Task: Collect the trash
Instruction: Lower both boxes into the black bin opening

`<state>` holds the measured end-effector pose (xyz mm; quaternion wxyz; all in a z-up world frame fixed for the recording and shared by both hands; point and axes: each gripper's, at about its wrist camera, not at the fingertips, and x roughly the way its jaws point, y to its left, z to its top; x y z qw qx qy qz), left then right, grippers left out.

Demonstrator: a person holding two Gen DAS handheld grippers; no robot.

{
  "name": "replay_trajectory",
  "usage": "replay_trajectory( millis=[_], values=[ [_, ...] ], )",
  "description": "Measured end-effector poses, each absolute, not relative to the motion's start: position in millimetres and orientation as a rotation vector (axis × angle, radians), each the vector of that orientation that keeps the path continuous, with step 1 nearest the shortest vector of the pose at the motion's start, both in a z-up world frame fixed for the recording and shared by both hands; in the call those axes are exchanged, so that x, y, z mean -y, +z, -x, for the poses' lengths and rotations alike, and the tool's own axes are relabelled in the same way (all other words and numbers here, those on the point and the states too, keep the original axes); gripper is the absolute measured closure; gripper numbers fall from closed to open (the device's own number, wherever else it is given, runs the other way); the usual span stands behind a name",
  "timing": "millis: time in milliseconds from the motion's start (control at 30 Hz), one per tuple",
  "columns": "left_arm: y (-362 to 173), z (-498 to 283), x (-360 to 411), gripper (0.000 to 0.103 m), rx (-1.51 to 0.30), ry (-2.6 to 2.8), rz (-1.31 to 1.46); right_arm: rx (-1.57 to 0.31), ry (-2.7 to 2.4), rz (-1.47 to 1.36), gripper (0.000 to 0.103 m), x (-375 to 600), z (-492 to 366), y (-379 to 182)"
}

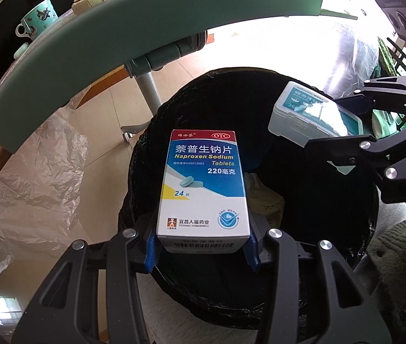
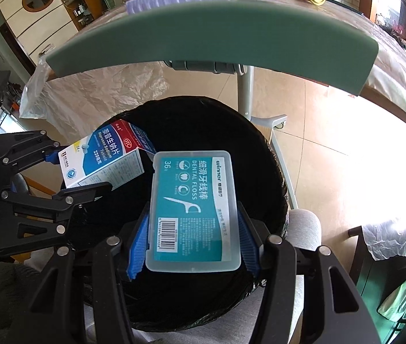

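The left gripper (image 1: 203, 246) clamps a pill box (image 1: 204, 183) and the right gripper (image 2: 192, 246) a floss case (image 2: 192, 209), both above the bin (image 2: 271, 154). Released near its rim, either could fall outside

Both claws point steeply down over the black-lined bin (image 1: 260, 149), the left claw (image 1: 203, 250) clamped with its blue pads on the sides of a tablet box (image 1: 204, 183), the right claw (image 2: 192, 246) beside it gripping a dental floss case (image 2: 194, 209) likewise, a green knitted sleeve (image 1: 397, 246) behind.
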<state>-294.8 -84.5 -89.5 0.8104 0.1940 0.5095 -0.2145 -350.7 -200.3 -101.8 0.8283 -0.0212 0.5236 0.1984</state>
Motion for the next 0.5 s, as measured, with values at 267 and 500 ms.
replay_trajectory(
  millis=[267,500],
  values=[
    [-96.2,291.5,88.0,0.056,-1.099,-0.456,-0.431,-1.108,0.408,0.072,0.049,203.1,348.4,-103.1],
    [-101.0,288.7,89.8,0.056,-1.111,-0.452,-0.439,-1.120,0.405,0.080,0.049,200.7,346.0,-107.6]
  ],
)
